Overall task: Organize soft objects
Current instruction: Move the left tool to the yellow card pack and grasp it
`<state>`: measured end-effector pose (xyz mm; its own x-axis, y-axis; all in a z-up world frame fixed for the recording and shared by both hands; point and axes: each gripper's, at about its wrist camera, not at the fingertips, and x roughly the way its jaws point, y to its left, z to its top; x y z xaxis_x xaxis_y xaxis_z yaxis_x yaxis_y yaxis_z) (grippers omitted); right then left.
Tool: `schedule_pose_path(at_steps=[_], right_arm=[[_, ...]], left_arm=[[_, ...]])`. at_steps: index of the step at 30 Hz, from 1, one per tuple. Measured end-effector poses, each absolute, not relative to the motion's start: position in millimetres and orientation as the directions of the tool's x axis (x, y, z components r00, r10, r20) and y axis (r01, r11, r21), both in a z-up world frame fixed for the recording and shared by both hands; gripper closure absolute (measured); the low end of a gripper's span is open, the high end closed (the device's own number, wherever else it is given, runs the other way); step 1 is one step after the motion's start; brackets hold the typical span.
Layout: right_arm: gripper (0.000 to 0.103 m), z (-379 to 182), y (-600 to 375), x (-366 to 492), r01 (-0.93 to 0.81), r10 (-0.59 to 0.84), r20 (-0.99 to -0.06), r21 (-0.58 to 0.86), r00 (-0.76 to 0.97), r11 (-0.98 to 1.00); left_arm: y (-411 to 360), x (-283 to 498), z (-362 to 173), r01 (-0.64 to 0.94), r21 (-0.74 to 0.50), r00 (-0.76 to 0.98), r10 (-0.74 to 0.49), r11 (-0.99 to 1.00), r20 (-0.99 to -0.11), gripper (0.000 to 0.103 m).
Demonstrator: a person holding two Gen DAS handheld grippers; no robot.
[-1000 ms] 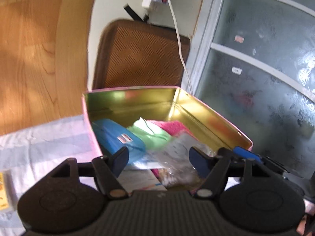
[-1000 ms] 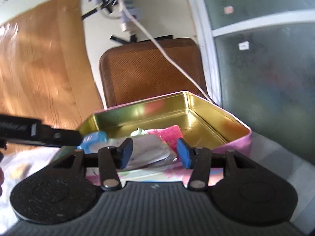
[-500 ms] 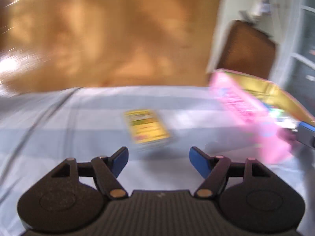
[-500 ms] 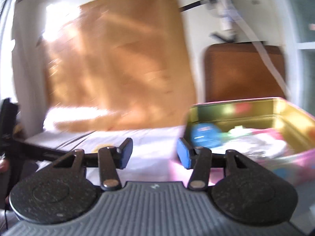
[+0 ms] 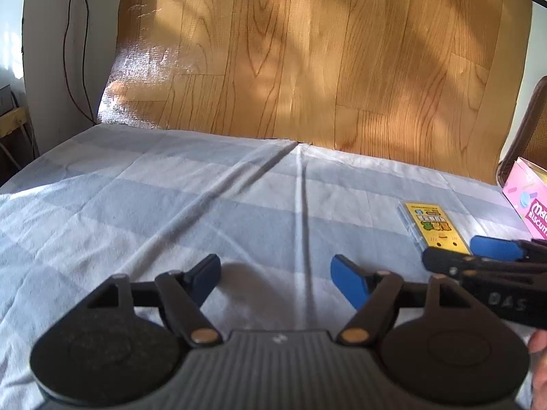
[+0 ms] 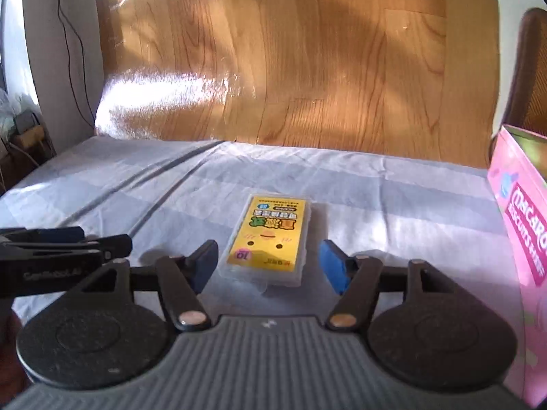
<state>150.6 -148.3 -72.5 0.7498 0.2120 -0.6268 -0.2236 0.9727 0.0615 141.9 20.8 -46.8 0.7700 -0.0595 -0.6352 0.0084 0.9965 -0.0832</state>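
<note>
A yellow tissue pack (image 6: 271,242) in clear wrap lies flat on the light blue-and-white cloth (image 6: 136,184). My right gripper (image 6: 269,266) is open and empty, its blue fingertips (image 6: 333,270) on either side of the pack's near end. The pack also shows in the left wrist view (image 5: 434,230), at the right. My left gripper (image 5: 275,278) is open and empty over bare cloth (image 5: 171,188), left of the pack. The pink tin (image 6: 523,225) stands at the right edge of the right wrist view, and of the left wrist view (image 5: 528,201). Its contents are out of sight.
A wood-grain sheet (image 5: 290,51) rises behind the cloth-covered table. A brown chair back (image 6: 533,68) stands behind the tin. A black cable (image 5: 73,51) hangs down the wall at the left. Each gripper shows at the edge of the other's view.
Both grippers have swung left, away from the open tin and its soft items, to the cloth. The right gripper now straddles the yellow tissue pack. Both stay open.
</note>
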Motion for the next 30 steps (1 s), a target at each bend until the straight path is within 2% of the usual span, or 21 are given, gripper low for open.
schedule_pose_path(at_steps=[2,13,23,25,30], right_arm=[[0.040,-70.0,-145.7,146.5,-0.230,0.205,-0.624,0.040,0.754,0.972],[0.040,-61.6,-197.1,42.0,-0.277,0.256,-0.614,0.062,0.747,0.959],[0.040,-66.7,-251.9,-53.9,-0.149,0.169,-0.576,0.083,0.799,0.985],[0.040,-67.1,-268.5,-56.2,-0.127,0.196,-0.562,0.159,0.804,0.979],[0.040,-70.1,-290.8,-50.4,-0.092,0.284,-0.516,0.366,0.808,0.926]], left_arm=[[19.9,141.5,-46.7,0.009,-0.080,0.769,-0.058,0.997,-0.636,0.030],[14.1,143.0,-48.8,0.022,-0.044,0.765,-0.045,0.999,-0.642,0.029],[-5.9,135.2,-48.6,0.043,0.031,0.750,-0.012,0.999,-0.661,0.029],[-18.9,125.2,-45.1,0.093,-0.012,0.733,-0.077,0.996,-0.675,0.030],[-79.0,86.0,-27.3,0.369,-0.220,0.578,-0.409,0.903,-0.707,0.035]])
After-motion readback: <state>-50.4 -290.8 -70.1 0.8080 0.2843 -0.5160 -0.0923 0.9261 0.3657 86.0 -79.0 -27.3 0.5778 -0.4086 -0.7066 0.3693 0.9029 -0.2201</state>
